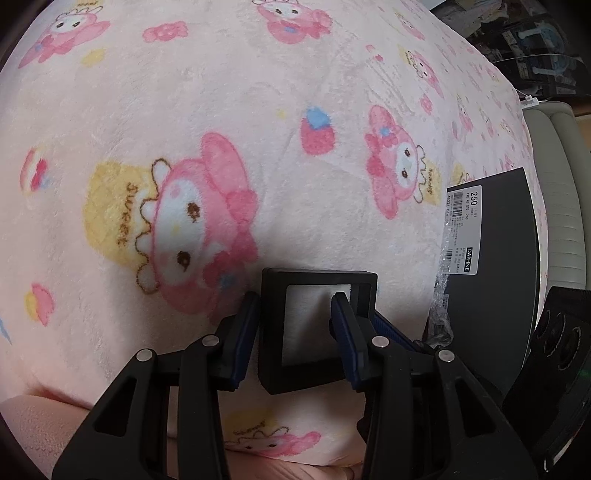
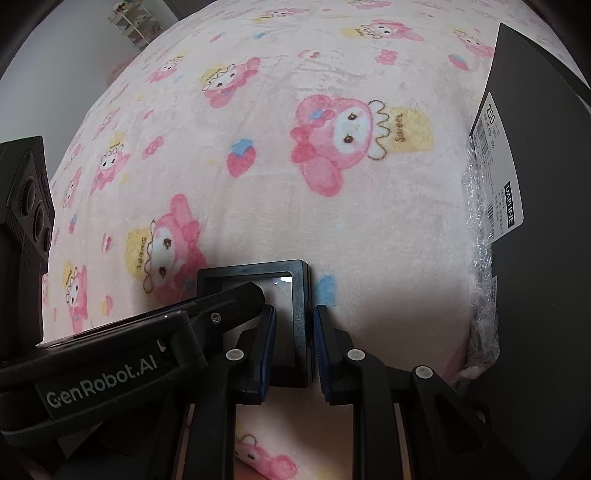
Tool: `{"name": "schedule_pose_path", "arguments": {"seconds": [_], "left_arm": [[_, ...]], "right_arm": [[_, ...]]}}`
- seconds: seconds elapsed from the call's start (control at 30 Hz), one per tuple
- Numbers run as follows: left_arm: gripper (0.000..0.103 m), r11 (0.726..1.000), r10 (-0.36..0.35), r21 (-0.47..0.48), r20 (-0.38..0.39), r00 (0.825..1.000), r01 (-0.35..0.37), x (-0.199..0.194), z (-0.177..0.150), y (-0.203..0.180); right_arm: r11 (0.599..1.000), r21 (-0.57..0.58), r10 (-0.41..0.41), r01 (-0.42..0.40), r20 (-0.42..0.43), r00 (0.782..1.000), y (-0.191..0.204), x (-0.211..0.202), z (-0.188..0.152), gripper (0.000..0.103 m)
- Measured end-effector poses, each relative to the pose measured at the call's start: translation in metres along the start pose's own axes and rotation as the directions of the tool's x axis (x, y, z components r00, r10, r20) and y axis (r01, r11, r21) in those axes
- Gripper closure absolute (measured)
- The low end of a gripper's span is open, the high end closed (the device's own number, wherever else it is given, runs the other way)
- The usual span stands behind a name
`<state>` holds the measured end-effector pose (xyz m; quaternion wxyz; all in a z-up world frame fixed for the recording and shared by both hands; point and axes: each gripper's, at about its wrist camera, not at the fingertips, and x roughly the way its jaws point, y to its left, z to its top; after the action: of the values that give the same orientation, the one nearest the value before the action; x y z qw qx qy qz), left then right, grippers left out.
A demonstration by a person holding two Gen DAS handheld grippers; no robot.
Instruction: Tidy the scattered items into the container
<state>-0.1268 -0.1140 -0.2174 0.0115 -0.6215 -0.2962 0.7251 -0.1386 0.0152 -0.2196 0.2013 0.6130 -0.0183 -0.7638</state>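
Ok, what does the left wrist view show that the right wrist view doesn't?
Only the left wrist view: dark cluttered shelves at top right and a pale cushioned edge beside the pink blanket. Only the right wrist view: the GenRobot.AI lettering, a white shelf on the far wall, and a clear look at the right gripper astride the black frame case's rim. Both: the case, the left gripper on it, the black shoebox with its label, bubble wrap, the blanket.

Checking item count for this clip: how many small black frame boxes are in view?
1. The frame box sits on the blanket, gripped by both grippers, left and right. Others may lie out of view.
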Motion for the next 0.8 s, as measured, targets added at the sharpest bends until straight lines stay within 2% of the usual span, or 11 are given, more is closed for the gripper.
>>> {"name": "schedule_pose_path", "arguments": {"seconds": [0.4, 0.6, 0.8], "left_arm": [[0.064, 0.993, -0.016, 0.117, 0.089, 0.996, 0.005, -0.022, -0.010, -0.020], [0.064, 0.990, -0.063, 0.131, 0.129, 0.990, 0.046, -0.040, -0.015, -0.026], [0.064, 0.987, -0.079, 0.153, 0.168, 0.983, 0.053, -0.063, -0.024, -0.038]], "right_arm": [[1.000, 0.004, 0.003, -0.003, 0.028, 1.000, -0.007, -0.033, -0.012, 0.084], [1.000, -0.005, 0.013, -0.013, 0.061, 0.998, -0.001, -0.056, -0.016, 0.084], [1.000, -0.026, 0.019, -0.016, 0.103, 0.995, 0.013, -0.079, -0.019, 0.084]]}}
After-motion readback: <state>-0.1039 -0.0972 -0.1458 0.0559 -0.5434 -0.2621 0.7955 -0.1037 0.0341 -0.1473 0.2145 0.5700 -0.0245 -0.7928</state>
